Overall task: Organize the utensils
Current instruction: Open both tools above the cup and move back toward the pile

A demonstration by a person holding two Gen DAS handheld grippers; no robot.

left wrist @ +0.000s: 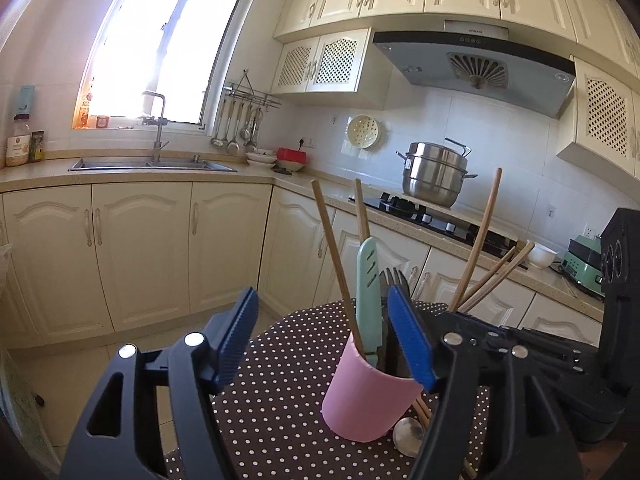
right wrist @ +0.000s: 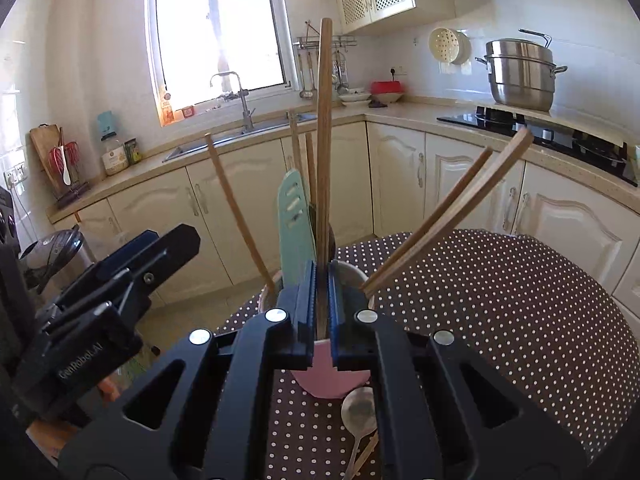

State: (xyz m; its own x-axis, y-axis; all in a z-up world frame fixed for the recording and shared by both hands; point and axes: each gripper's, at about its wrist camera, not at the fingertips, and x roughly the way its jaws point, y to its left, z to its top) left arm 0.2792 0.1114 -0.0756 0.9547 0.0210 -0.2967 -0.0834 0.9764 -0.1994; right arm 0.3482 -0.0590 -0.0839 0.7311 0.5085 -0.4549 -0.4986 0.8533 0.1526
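Landmark: we take the round pink plastic cup as our reference; it stands on the brown white-dotted tablecloth.
Left gripper: our jaws are spread wide, the right blue pad just beside the cup's rim, gripping nothing.
Right gripper: our jaws are pressed onto one long wooden chopstick, upright above the cup.
Inside the cup: a mint-green slotted plastic handle, a dark fork and several more wooden chopsticks (leaning outward).
Beside the cup: a metal spoon lies on the cloth at its base.
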